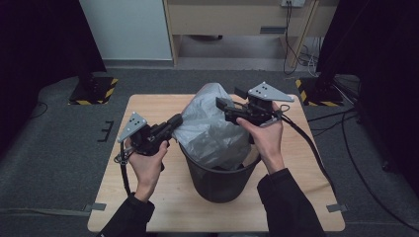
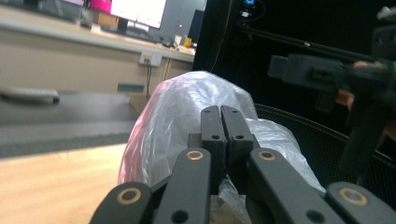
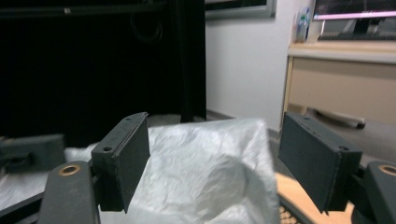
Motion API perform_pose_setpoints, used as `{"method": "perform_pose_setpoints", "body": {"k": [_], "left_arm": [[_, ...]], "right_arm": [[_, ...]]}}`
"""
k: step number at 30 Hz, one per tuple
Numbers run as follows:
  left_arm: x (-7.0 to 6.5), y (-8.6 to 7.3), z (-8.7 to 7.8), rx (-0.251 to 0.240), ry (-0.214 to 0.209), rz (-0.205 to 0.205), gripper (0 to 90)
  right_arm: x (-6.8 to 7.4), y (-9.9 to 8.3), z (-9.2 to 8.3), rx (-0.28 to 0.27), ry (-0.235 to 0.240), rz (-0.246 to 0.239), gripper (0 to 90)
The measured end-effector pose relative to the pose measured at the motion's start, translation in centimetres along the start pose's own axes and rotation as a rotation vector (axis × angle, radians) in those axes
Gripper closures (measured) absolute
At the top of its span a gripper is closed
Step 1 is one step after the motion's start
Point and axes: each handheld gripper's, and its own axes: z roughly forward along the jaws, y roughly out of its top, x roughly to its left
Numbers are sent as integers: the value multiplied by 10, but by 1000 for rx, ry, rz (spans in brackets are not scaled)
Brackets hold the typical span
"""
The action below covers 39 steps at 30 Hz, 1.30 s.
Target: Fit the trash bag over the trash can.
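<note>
The step looks like fitting a grey plastic liner bag (image 1: 212,126) into the black mesh bin (image 1: 220,180) on the tabletop (image 1: 148,197). The left hand-held gripper (image 1: 174,121) is clamped on the bag's edge; the right hand-held gripper (image 1: 232,101), jaws apart above the bag, must next close on the opposite edge.

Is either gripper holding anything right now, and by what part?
The left gripper pinches the plastic bag by its left edge; the right gripper is open, holding nothing.
</note>
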Motion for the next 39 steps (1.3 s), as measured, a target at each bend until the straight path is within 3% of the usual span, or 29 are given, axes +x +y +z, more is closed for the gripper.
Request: {"method": "perform_pose_setpoints", "body": {"k": [7,11,14,20,22,24,27,29,32,37,39], "left_arm": [[-27,-4,-3,25,-66,135,892],[-36,-7,-3,44,-72,170,892],[-37,-9,-2,50,-87,172,892],[-35,-12,2,68,-110,151,889],[-34,-11,3,69,-117,145,884],[-34,-11,3,68,-125,135,869],[-30,-8,1,45,-131,98,805],[-26,-4,-2,23,-112,96,749],[-13,4,-11,-41,-50,58,613],[11,9,-19,-77,48,-2,499],[17,7,-19,-77,57,-28,442]], "right_arm": [[-1,4,-3,-41,20,20,247],[2,1,3,-39,48,42,243],[4,-2,7,-22,64,50,243],[1,-8,20,70,76,40,300],[2,-12,23,108,78,25,373],[4,-15,26,148,81,17,537],[2,-16,26,202,84,13,707],[1,-18,26,229,69,-5,765],[1,-19,26,251,67,-6,781],[2,-20,27,258,62,-1,735],[1,-20,27,253,55,-5,704]]}}
